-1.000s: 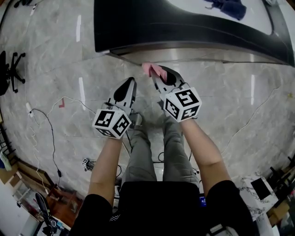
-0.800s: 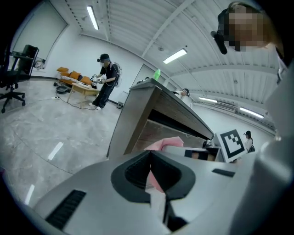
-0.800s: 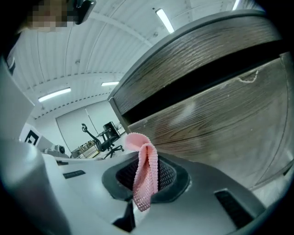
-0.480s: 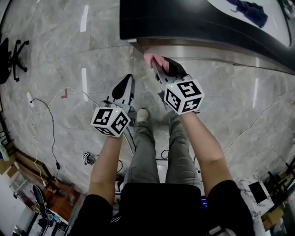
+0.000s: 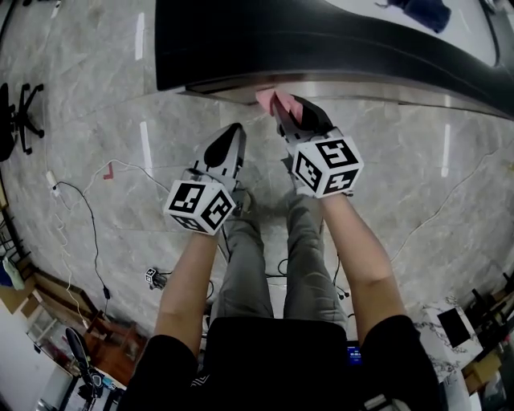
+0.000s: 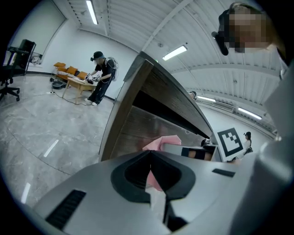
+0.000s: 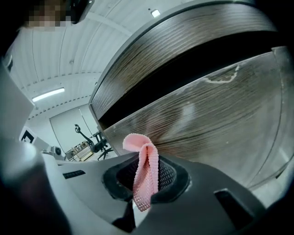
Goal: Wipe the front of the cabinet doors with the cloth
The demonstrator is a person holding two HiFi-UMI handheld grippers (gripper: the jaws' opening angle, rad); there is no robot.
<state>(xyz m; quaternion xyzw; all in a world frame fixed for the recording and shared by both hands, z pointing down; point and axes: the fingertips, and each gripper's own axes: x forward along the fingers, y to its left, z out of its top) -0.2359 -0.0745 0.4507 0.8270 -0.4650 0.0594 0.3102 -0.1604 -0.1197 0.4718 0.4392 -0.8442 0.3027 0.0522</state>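
Cloth [image 7: 144, 176] is clamped in my right hand-held gripper [image 5: 283, 112], near the cabinet door [image 7: 206, 119]; my left hand-held gripper [image 5: 234, 132], jaws together and empty, hangs just left.

so that's two grippers, left gripper [image 5: 235, 132] and right gripper [image 5: 279, 103]; one pink cloth [image 5: 266, 98]; one cabinet [image 5: 321, 44]; one dark blue rag [image 5: 416, 11] upper right; one office chair [image 5: 18, 120] far left

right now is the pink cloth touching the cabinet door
Cannot tell: in the right gripper view the cloth overlaps the cabinet door with neither contact nor gap plain.
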